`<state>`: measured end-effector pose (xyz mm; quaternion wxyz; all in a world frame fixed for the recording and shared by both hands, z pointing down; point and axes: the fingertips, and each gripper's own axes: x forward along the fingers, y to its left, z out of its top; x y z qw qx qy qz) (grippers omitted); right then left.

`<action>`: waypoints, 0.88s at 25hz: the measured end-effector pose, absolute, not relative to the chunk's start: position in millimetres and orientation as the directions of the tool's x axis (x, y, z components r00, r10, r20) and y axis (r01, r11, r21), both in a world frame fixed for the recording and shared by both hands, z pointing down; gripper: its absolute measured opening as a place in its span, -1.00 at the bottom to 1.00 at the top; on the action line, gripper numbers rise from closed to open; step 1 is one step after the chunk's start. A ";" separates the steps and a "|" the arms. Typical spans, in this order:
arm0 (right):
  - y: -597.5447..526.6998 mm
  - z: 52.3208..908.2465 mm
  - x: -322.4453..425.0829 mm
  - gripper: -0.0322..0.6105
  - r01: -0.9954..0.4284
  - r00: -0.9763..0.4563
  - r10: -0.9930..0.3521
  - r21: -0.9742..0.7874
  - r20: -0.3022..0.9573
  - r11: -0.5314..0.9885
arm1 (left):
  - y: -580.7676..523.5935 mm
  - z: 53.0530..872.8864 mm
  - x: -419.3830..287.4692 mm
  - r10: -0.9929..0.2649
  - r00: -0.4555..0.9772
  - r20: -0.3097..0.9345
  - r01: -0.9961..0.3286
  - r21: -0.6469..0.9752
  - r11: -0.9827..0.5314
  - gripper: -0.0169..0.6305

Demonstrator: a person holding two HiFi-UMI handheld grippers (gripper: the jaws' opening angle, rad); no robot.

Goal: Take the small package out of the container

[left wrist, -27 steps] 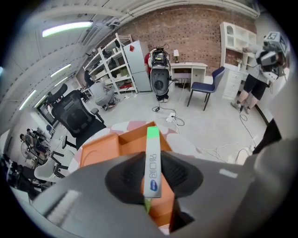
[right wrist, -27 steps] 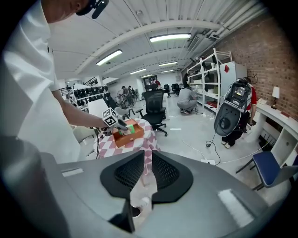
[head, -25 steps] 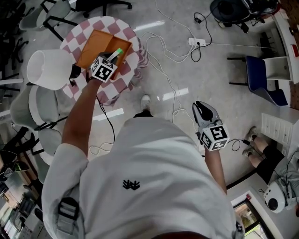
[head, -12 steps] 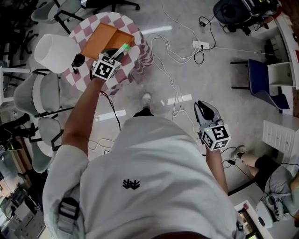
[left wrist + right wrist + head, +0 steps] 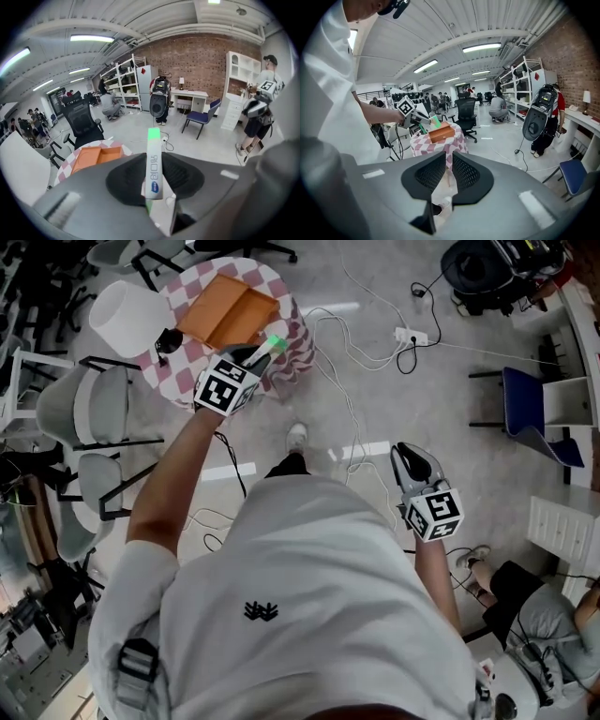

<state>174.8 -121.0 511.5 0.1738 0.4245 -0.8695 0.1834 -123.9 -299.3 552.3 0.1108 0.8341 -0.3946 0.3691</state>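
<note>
Left tongs: clamped on the small package, one jaw on each flat side. Package is a slim white box with a green end. The green end points forward, past the jaw tips. It's out of the container, held in the air just beside it, above the near edge of the desk. Package and container are apart in every view.

Container: orange open-top box with a divider, sitting on the round desk, which has a pink-and-white checked cloth.

Right tongs: jaws pulled nearly together, thin slit only, nothing in it. Held low at the person's right side over the floor, well apart from the desk, aimed toward it.

Around: white lampshade-like drum at the desk's left edge, small black item next to it. Grey chairs stand left of the desk. Power strip and loose white cables lie on the floor. Blue chair is off to the right.
</note>
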 end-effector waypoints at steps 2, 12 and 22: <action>-113.3 511.7 176.0 -0.78 -0.797 -0.587 -0.673 -0.173 0.450 0.579 | -283.6 542.4 -114.0 -0.581 0.431 0.691 -0.743 -0.093 -0.662 -0.48; -74.0 514.0 181.3 -0.84 -0.770 -0.619 -0.655 -0.172 0.433 0.615 | -191.9 503.4 -59.8 -0.548 0.545 0.635 -0.694 -0.025 -0.719 -0.47; -47.1 510.0 175.0 -0.87 -0.741 -0.647 -0.633 -0.154 0.425 0.654 | -130.0 490.2 -40.4 -0.525 0.575 0.627 -0.675 0.002 -0.738 -0.47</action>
